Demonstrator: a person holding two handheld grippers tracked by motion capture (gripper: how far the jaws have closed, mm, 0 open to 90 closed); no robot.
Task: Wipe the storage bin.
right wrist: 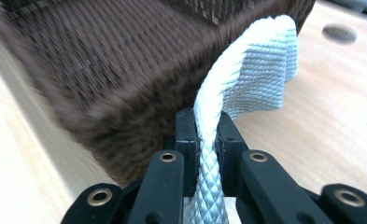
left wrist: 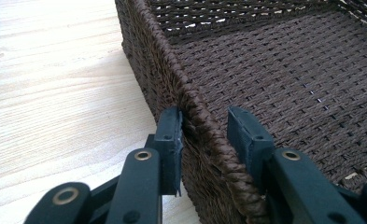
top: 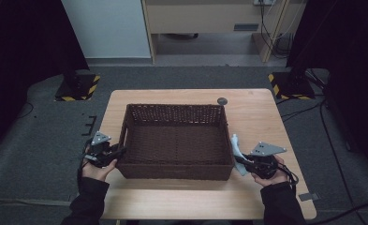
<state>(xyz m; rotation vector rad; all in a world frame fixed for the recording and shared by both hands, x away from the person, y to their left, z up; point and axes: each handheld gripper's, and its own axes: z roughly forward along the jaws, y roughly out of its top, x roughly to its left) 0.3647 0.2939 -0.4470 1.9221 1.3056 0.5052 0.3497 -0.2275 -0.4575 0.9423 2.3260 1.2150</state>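
Note:
A dark brown woven basket [top: 174, 107] stands empty in the middle of the wooden table [top: 259, 117]. My left gripper [top: 121, 151] is at its front left corner. In the left gripper view the left gripper [left wrist: 204, 128] is open and straddles the basket's rim [left wrist: 197, 109]: the outer jaw touches the wall, the inner jaw stands slightly off it. My right gripper [top: 240, 159] is beside the basket's front right corner, shut on a white knitted cloth [top: 236, 147]. In the right gripper view the cloth [right wrist: 260, 70] rises from the right gripper [right wrist: 204, 126] and flops over next to the basket wall [right wrist: 102, 60].
A small dark round disc [top: 222, 100] lies on the table behind the basket, also seen as the disc [right wrist: 339, 32]. Bare tabletop lies to the right of and in front of the basket. Two stand bases with yellow-black stripes [top: 78, 86] [top: 291, 84] sit on the floor beyond the table.

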